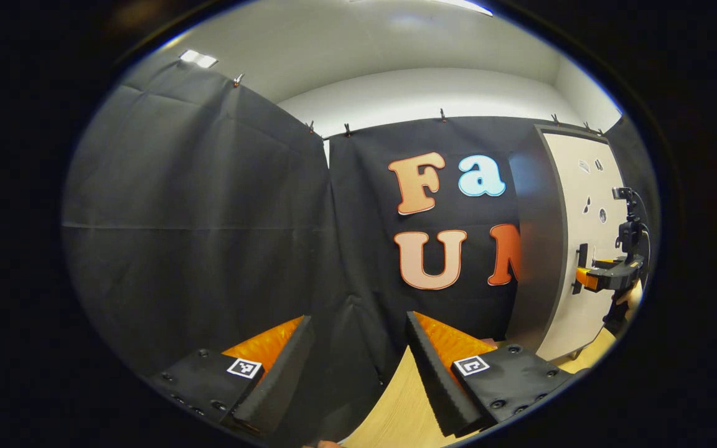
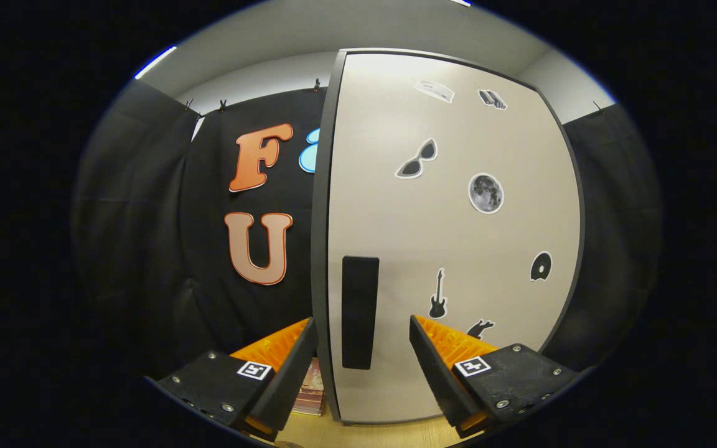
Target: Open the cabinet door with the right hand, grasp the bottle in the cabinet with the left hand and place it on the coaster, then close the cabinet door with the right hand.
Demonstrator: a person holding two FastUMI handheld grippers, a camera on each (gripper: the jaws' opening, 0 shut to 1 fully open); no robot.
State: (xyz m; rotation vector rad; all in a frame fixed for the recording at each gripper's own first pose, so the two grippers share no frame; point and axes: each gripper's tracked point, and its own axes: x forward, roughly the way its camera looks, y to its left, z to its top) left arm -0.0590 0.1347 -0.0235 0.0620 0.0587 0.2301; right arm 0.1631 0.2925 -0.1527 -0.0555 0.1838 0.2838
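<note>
The cabinet's pale door (image 2: 452,249) stands shut in front of me in the right gripper view, with a dark upright handle (image 2: 359,311) near its left edge. My right gripper (image 2: 361,348) is open, its fingers on either side of the handle and still short of it. In the left gripper view the same cabinet (image 1: 582,249) stands at the far right, with the right gripper (image 1: 607,274) held up to its handle (image 1: 581,267). My left gripper (image 1: 358,367) is open and holds nothing, facing the black cloth wall. The cabinet's inside is hidden.
A wooden tabletop (image 1: 396,398) runs below my left gripper to the cabinet's foot. A small stack of flat things (image 2: 312,389) lies on the table left of the cabinet. Black cloth walls close the booth at the back and left.
</note>
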